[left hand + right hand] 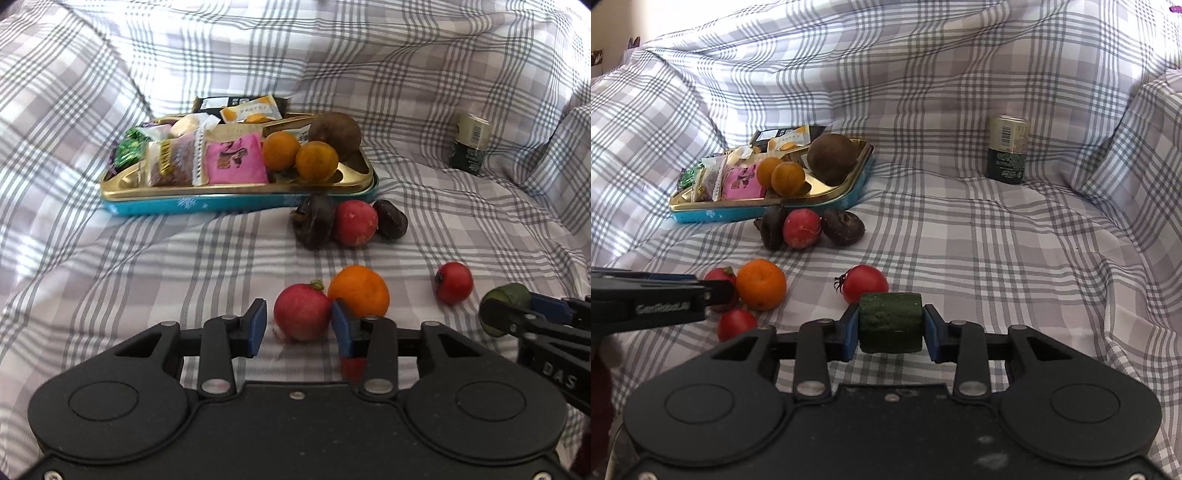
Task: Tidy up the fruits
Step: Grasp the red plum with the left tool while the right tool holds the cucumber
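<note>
My left gripper [298,326] is open low over the checked cloth. A red round fruit [302,312] with a green stub sits between its fingers, close to the right pad and clear of the left one. An orange [359,291] lies just behind it, and a tomato [454,282] further right. My right gripper [891,328] is shut on a short piece of cucumber [891,323], held across the pads just above the cloth. A second small red fruit [737,323] lies beside the left gripper's finger.
A teal and gold tin tray [236,205] at the back holds snack packets, two oranges and a brown fruit. Two dark fruits and a red one [356,223] lie in front of it. A jar [1008,149] stands at the back right. Cloth folds rise all around.
</note>
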A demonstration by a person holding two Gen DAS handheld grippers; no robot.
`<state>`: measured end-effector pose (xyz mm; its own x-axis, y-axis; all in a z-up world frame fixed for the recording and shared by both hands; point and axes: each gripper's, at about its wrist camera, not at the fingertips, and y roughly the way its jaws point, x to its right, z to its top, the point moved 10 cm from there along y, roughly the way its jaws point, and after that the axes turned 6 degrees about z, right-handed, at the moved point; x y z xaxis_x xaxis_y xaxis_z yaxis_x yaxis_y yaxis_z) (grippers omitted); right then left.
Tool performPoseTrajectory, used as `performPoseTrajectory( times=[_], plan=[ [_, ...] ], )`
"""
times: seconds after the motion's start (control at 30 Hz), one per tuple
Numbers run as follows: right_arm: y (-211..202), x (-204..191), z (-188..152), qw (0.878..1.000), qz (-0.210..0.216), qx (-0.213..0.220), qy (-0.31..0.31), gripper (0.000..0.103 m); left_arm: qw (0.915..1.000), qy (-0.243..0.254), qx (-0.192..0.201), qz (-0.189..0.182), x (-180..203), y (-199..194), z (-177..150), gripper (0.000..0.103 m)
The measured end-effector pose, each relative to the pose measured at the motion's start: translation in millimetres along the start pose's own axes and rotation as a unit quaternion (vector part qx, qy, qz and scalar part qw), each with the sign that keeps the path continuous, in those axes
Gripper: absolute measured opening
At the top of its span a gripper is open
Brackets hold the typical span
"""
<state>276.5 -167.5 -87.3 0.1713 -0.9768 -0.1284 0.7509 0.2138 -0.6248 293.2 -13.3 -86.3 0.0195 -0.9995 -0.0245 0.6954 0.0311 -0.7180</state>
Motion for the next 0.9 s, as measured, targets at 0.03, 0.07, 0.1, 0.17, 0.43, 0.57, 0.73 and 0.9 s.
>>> performPoseTrajectory(
  times=[0.03, 0.07, 0.1, 0.17, 0.43, 0.57, 0.73, 0.9],
  plan=[
    [-0.1, 0.8, 0.2, 1.000, 0.000, 0.000, 0.003, 0.037, 1.0000, 0.003, 0.005, 0.003, 1.0, 1.4, 2.0, 0.050],
    [-0.1, 1.5, 0.4, 1.000, 0.001, 0.000, 0.005, 0.037, 0.9999, 0.008, 0.011, 0.006, 1.6, 2.5, 3.6, 0.050],
    [0.0, 2.0, 0.7, 1.000, 0.001, 0.000, 0.007, 0.037, 0.9998, 0.011, 0.014, 0.008, 2.5, 3.5, 5.2, 0.050],
    [-0.2, 3.7, 1.3, 1.000, 0.000, 0.002, 0.012, 0.037, 0.9997, 0.012, 0.018, 0.008, 2.8, 4.8, 6.7, 0.050],
    [-2.0, 6.2, 0.8, 1.000, -0.004, 0.004, 0.019, 0.037, 0.9988, -0.034, -0.004, -0.035, -2.2, 10.5, 3.2, 0.050],
    [-3.7, 7.4, -0.7, 1.000, -0.007, 0.007, 0.018, 0.037, 0.9990, -0.031, 0.003, -0.032, -1.7, 11.3, 3.6, 0.052],
    [-4.0, 7.9, -1.7, 1.000, -0.007, 0.010, 0.019, 0.037, 0.9981, -0.030, 0.010, -0.053, 2.9, 11.0, 2.8, 0.044],
    [-12.4, 7.6, 4.2, 0.999, -0.002, 0.034, 0.023, 0.037, 0.9982, -0.024, 0.031, -0.045, 2.7, -6.1, 5.1, 0.044]
  ],
)
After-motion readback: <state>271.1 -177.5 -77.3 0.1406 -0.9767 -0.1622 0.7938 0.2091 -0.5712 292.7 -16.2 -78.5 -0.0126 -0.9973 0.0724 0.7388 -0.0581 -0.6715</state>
